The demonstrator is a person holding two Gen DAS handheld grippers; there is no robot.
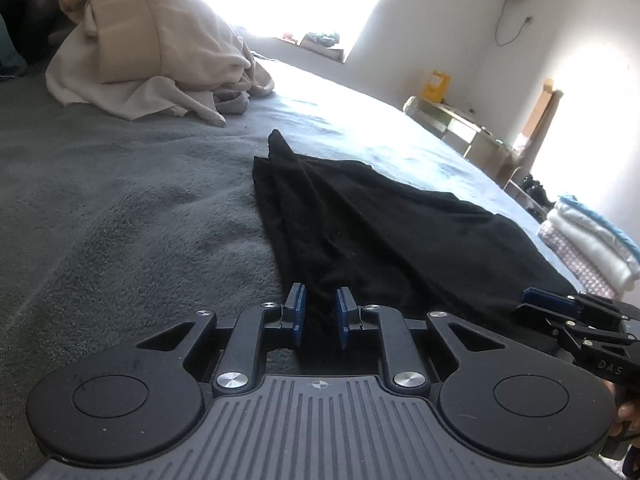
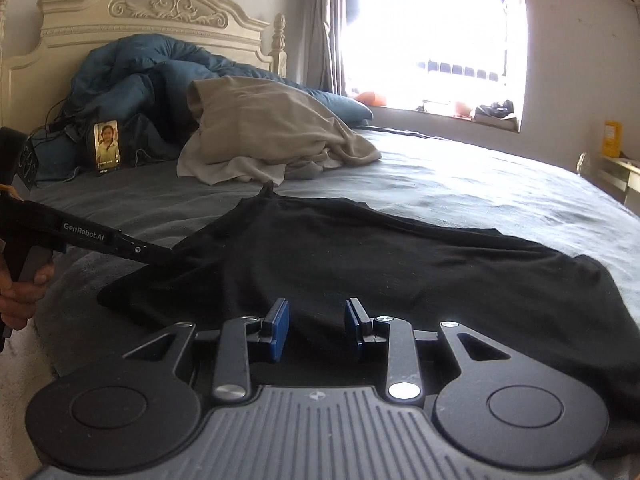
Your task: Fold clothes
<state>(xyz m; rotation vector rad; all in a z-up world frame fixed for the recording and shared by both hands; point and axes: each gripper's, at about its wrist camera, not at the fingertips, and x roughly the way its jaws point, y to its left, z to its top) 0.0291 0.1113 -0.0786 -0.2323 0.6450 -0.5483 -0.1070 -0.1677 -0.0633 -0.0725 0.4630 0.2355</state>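
A black garment (image 1: 384, 224) lies spread on the grey bed cover (image 1: 120, 208); it also shows in the right wrist view (image 2: 360, 260). My left gripper (image 1: 321, 316) is open at the garment's near edge, with black cloth between the blue pads but not pinched. My right gripper (image 2: 317, 328) is open over the garment's near edge. The right gripper also shows at the right of the left wrist view (image 1: 560, 308), and the left gripper reaches in at the left of the right wrist view (image 2: 120, 244).
A pile of beige clothes (image 2: 264, 136) lies further up the bed, with a blue duvet (image 2: 152, 80) and a phone (image 2: 107, 146) near the white headboard (image 2: 140, 12). Folded linens (image 1: 588, 240) sit at the bed's right edge. A bright window (image 2: 432, 32) is behind.
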